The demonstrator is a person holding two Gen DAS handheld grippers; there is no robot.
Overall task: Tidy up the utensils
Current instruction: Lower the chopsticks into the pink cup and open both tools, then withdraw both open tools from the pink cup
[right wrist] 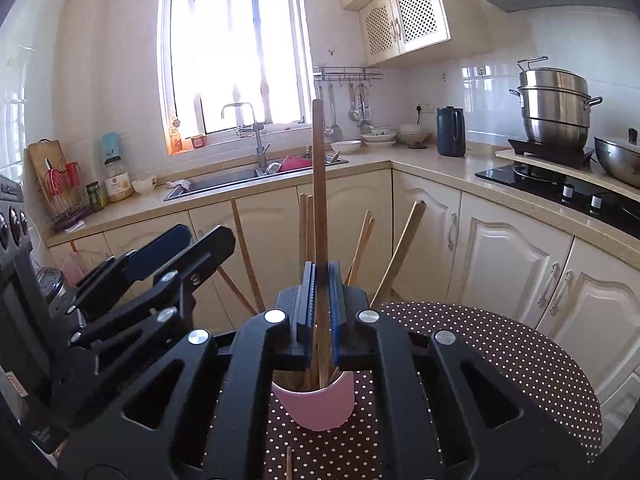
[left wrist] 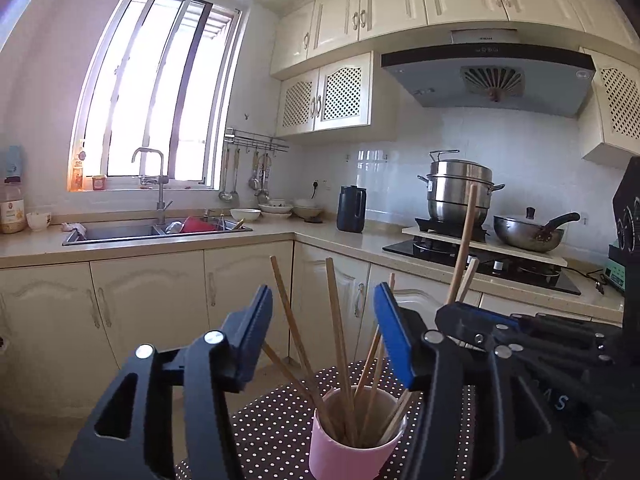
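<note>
A home kitchen. Cream cabinets (left wrist: 362,16) line the walls above and below an L-shaped counter (right wrist: 432,162). A sink (left wrist: 156,232) with a tap (left wrist: 154,178) sits under a bright window (left wrist: 156,92) at the far left. At the right, a steamer pot (left wrist: 460,192) and wok (left wrist: 528,232) stand on the stove (left wrist: 480,260) beneath a hood (left wrist: 488,76). Ladles (right wrist: 352,110) hang from a wall rail.
</note>
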